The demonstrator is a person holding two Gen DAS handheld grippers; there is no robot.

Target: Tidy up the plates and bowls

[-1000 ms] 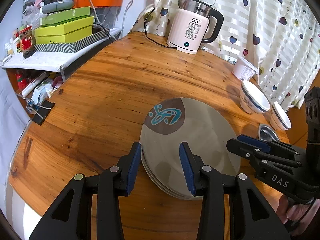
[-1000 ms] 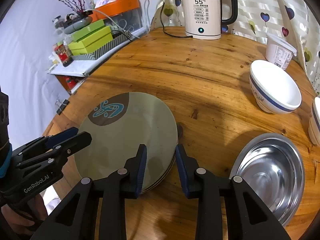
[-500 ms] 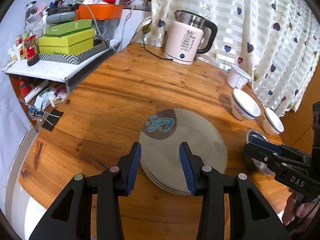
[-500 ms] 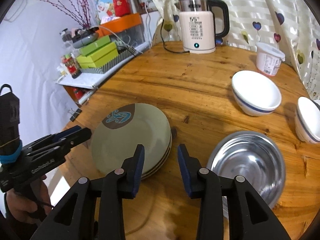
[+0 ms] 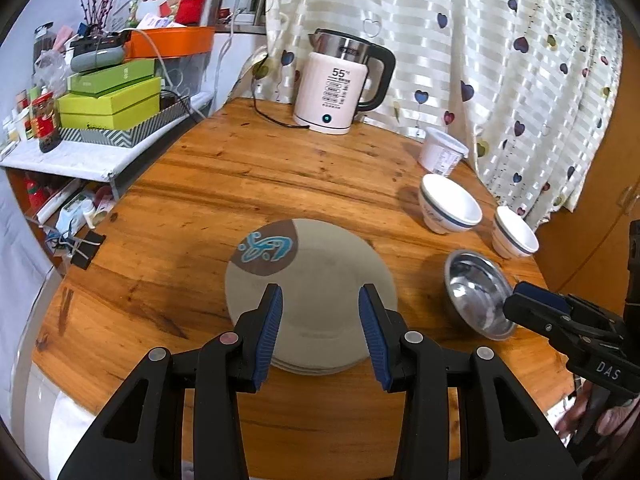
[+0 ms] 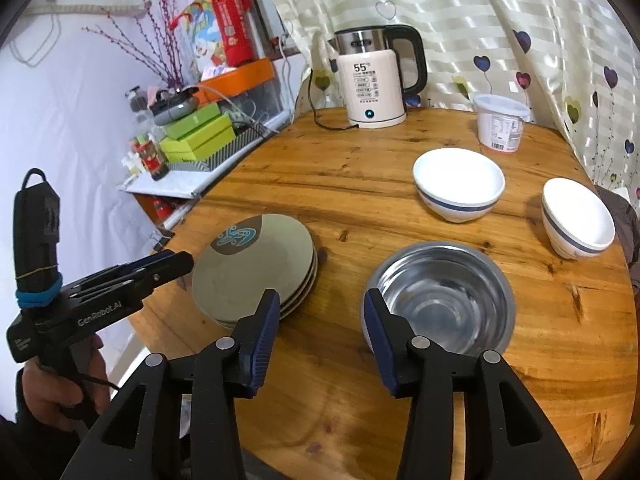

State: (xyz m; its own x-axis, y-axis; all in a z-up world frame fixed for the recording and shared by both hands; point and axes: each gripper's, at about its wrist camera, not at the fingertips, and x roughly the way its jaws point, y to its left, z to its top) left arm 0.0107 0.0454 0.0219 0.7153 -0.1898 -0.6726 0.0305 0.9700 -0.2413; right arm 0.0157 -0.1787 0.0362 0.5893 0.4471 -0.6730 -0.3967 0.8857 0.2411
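A stack of grey-green plates (image 5: pixel 316 292) with a blue and brown motif lies on the round wooden table (image 5: pixel 248 184); it also shows in the right wrist view (image 6: pixel 256 268). A steel bowl (image 6: pixel 444 300) sits to its right, also in the left wrist view (image 5: pixel 476 296). Two white bowls with blue bands (image 6: pixel 458 184) (image 6: pixel 576 216) stand farther back. My left gripper (image 5: pixel 320 330) is open and empty, above the near edge of the plates. My right gripper (image 6: pixel 320 330) is open and empty, held between the plates and the steel bowl.
A white electric kettle (image 5: pixel 336 92) with its cord stands at the back of the table. A white lidded tub (image 6: pixel 502 122) stands at the back right. A cluttered shelf with green boxes (image 5: pixel 108 100) is on the left, a curtain behind.
Both grippers have pulled back and up from the plates, so more of the table shows. The right gripper has also shifted right towards the steel bowl. Both stay open and empty.
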